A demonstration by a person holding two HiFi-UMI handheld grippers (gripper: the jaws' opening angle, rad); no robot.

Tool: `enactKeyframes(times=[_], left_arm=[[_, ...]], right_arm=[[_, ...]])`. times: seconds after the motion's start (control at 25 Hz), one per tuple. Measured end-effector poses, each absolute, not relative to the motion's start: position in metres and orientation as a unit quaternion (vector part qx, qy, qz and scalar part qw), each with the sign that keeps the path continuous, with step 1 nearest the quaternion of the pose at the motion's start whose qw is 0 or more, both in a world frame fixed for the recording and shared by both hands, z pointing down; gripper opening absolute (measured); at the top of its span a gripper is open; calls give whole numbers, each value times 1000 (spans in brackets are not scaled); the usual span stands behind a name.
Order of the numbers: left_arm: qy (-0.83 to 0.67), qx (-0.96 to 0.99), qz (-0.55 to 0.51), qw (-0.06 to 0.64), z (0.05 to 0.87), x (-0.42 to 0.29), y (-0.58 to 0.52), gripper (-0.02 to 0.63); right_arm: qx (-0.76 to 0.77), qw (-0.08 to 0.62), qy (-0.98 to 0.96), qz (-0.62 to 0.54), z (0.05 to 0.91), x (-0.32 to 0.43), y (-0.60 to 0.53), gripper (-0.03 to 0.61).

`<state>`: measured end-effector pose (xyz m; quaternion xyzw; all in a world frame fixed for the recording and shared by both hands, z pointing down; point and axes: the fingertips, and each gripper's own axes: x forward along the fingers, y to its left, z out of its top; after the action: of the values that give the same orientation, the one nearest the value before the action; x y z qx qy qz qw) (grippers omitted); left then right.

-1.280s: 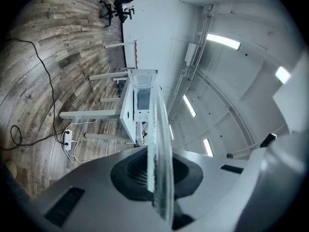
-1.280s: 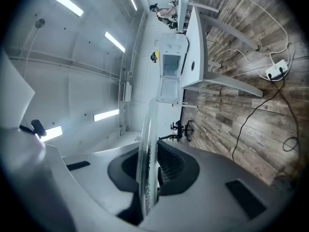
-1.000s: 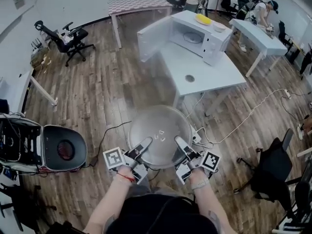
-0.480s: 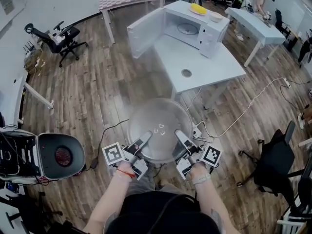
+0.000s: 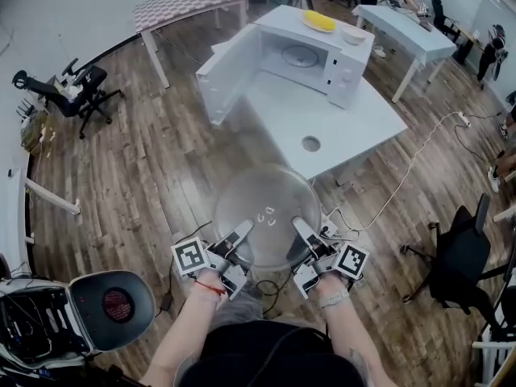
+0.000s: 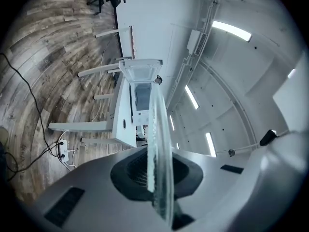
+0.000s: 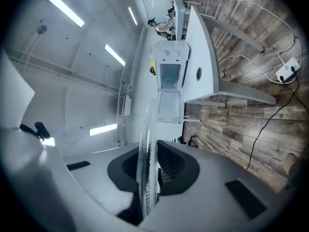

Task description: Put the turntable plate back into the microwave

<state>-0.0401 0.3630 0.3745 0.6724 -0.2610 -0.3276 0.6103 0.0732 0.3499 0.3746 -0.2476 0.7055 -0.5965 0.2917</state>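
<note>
A clear round glass turntable plate [image 5: 264, 210] hangs level over the wood floor, held from its near rim on both sides. My left gripper [image 5: 244, 230] is shut on the rim's left part and my right gripper [image 5: 299, 226] on its right part. In the left gripper view the plate [image 6: 160, 144] stands edge-on between the pads; the right gripper view shows the plate [image 7: 146, 163] the same way. The white microwave [image 5: 310, 51] stands ahead on a white table [image 5: 339, 123], its door [image 5: 230, 75] swung open to the left, a roller ring [image 5: 300, 55] inside.
A yellow thing [image 5: 320, 20] and a bowl [image 5: 353, 32] lie on top of the microwave. Cables and a power strip [image 5: 332, 230] cross the floor under the plate. Office chairs stand at left [image 5: 64, 91] and right [image 5: 459, 252]. A dark round-topped device [image 5: 114, 307] is at lower left.
Both grippers and the plate have been carried toward the microwave table, which now lies nearer and more central. The grip on the plate is unchanged.
</note>
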Motion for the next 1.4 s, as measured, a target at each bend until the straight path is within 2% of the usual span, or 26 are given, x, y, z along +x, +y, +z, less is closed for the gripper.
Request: enactKeyframes(times=[0.64,1.4], left_arm=[[-214,681,-280,642,389,-91,269,32],[-205,673,-274,656,409,-83,215,32]], right_arm=[[-303,329,677,-585,392,23,272,40],[-326,341,657,-587,414,32,223,40]])
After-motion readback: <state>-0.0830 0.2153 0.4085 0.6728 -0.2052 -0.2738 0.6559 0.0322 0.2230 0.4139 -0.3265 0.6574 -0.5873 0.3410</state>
